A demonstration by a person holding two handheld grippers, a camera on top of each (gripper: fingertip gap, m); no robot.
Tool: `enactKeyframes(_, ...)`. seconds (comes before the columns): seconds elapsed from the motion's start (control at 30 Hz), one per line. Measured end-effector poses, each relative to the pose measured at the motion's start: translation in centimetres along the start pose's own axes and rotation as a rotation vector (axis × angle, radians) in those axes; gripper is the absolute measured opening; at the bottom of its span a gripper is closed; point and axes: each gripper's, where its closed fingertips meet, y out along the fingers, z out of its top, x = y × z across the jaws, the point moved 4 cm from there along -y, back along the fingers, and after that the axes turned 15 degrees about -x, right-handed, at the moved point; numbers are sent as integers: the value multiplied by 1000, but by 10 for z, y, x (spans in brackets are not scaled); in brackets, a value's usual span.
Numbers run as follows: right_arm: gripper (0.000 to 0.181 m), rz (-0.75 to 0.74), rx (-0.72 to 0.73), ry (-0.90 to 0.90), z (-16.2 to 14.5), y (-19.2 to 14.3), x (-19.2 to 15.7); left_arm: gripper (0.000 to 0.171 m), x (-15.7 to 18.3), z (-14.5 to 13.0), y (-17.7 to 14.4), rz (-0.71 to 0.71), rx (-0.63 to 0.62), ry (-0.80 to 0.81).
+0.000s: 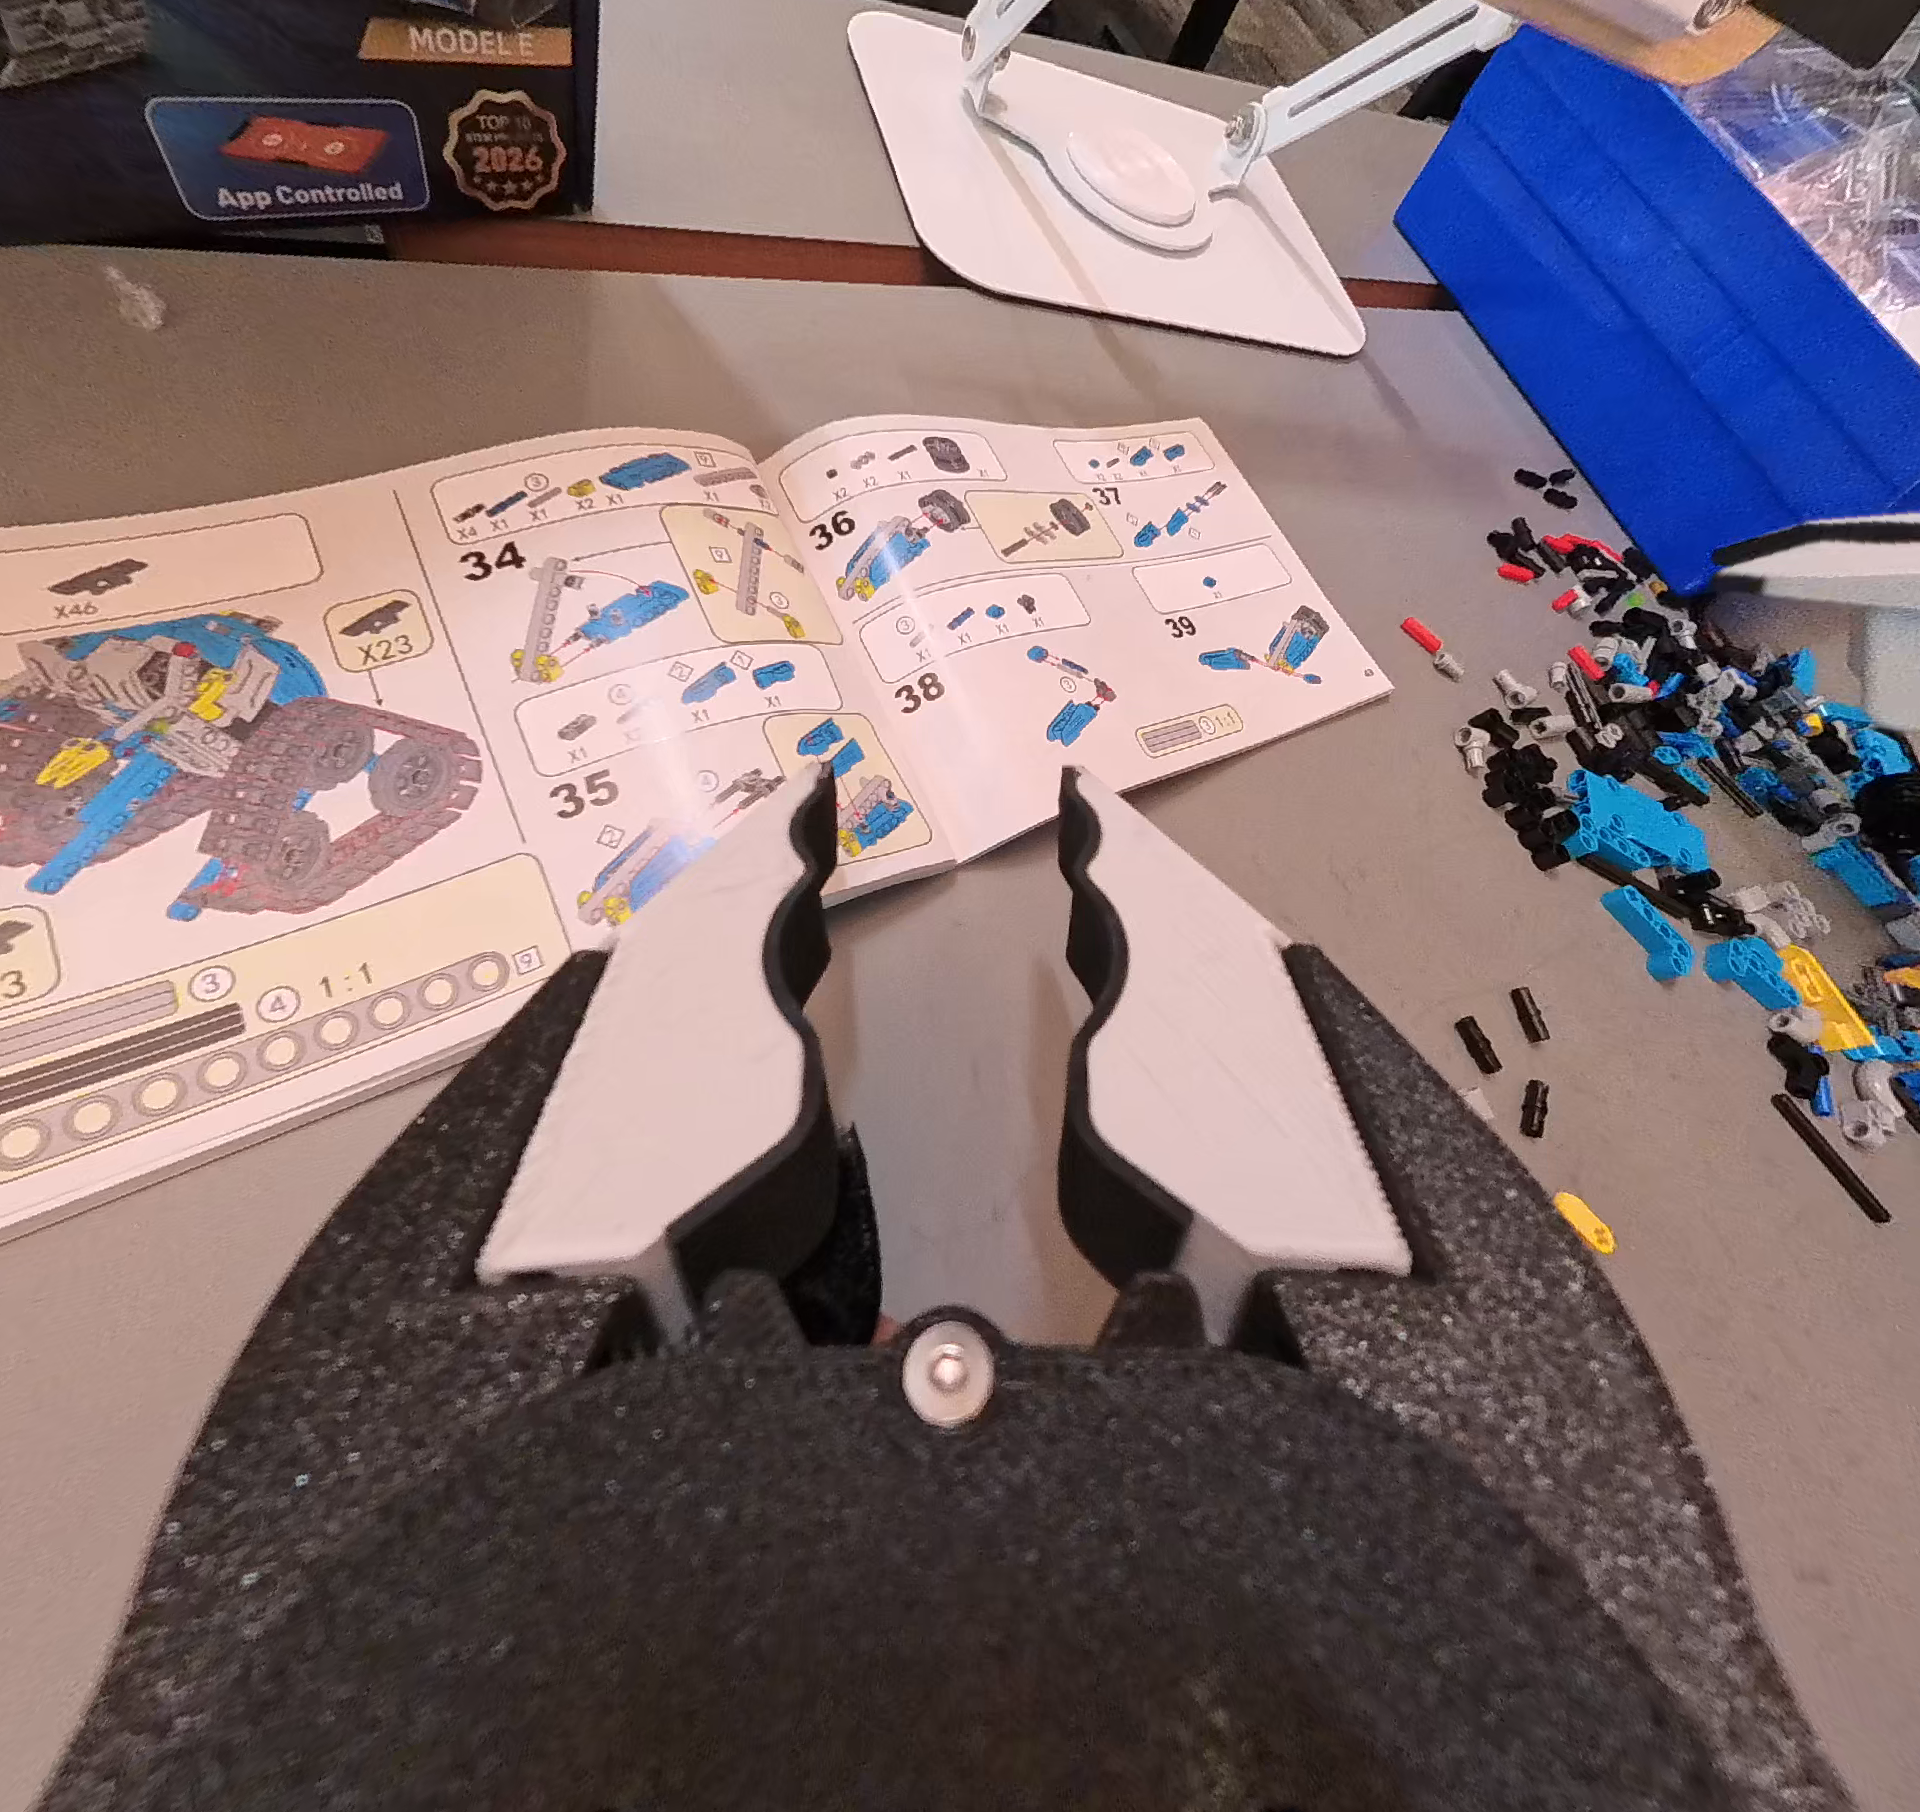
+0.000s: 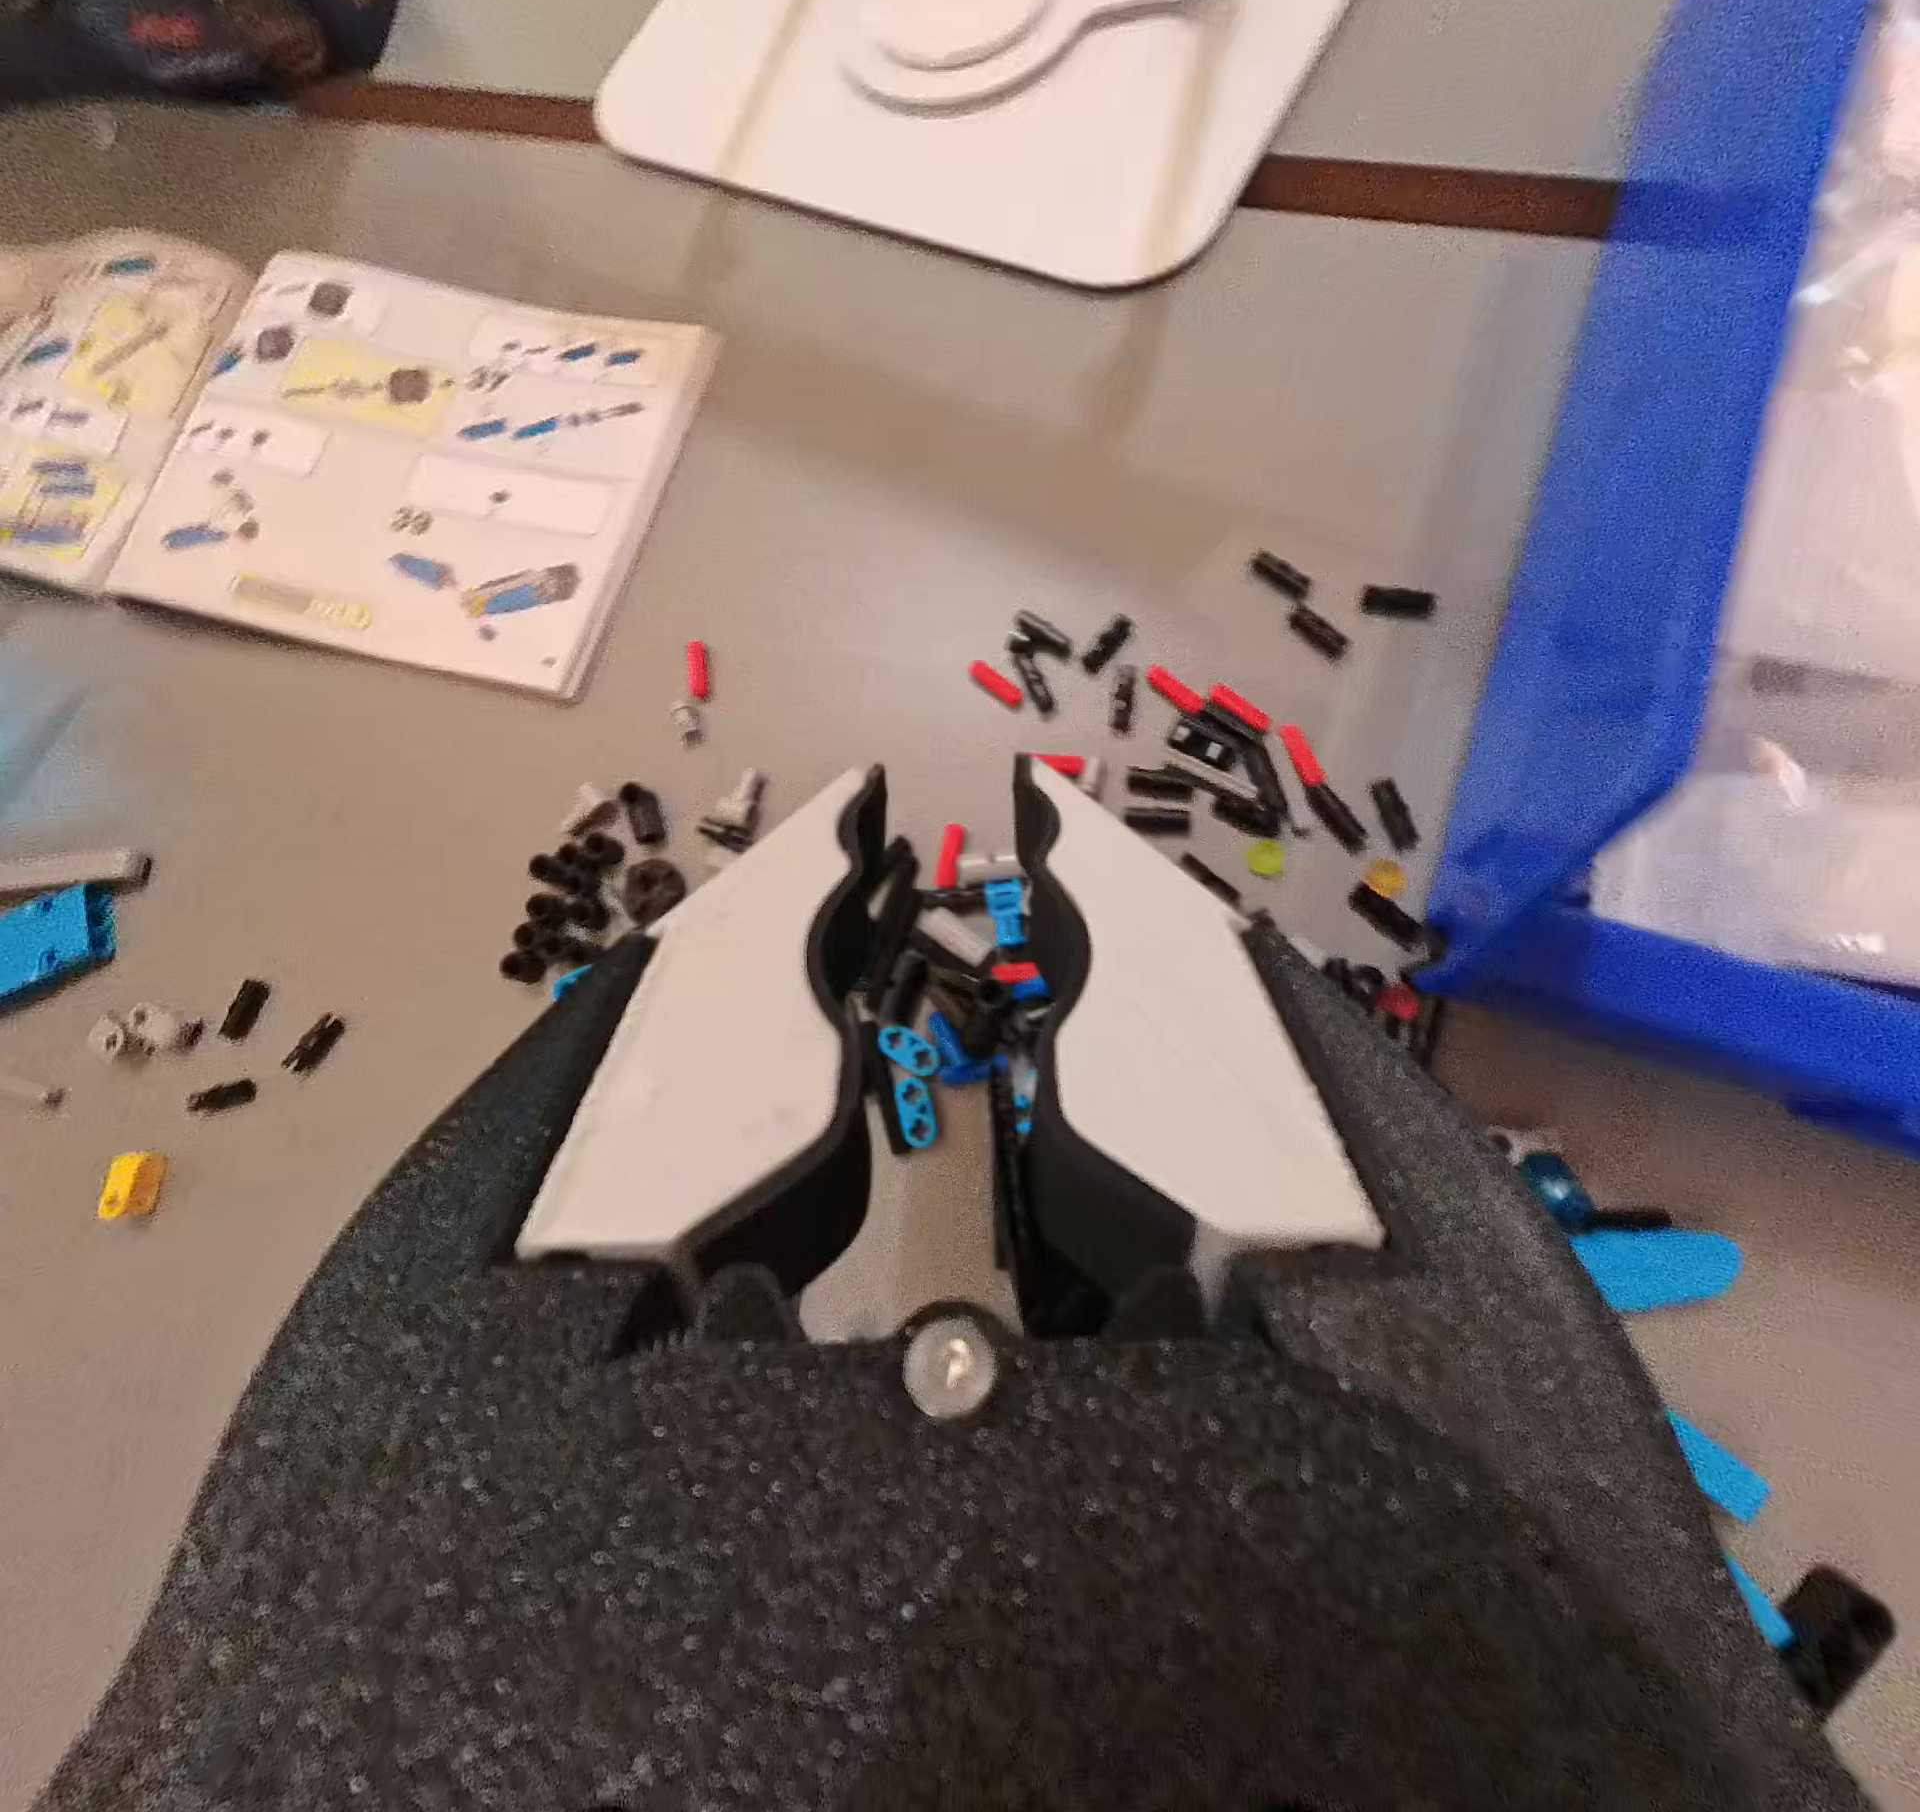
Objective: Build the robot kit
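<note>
My left gripper [image 1: 945,786] is open and empty, hovering over the near right corner of an open instruction booklet [image 1: 644,702] on the grey table [image 1: 1195,931]. A pile of small blue, black, grey and red building pieces [image 1: 1704,806] lies to its right. My right gripper [image 2: 948,775] is open, low over that same scatter of pieces [image 2: 1195,744]; black pins and small blue pieces [image 2: 935,1035] show on the table between its fingers, none gripped. The booklet also shows in the right wrist view [image 2: 395,474], to the far left.
A white stand base [image 1: 1101,193] [image 2: 997,79] sits at the back. A blue bin [image 1: 1662,308] [image 2: 1621,619] holding clear bags stands at the right. A dark product box [image 1: 291,58] stands at the back left. A yellow piece [image 2: 133,1186] lies near left. The grippers' ends are close to 30 cm from one another. The white stand base [image 2: 997,79] lies around 25 cm away from my right fingertips. Look for it in the left wrist view [image 1: 1201,233] too.
</note>
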Motion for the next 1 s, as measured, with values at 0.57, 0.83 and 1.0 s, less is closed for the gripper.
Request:
enactKeyframes(0.57,19,-119,-144,63,-14,26,29,42,4,-1,1,-6,-5,11)
enactKeyframes(0.83,16,-149,-196,17,-18,35,28,42,4,0,-2,-13,3,7)
enactKeyframes(1.0,9,-136,-194,28,-18,34,29,42,4,1,-3,-12,5,7)
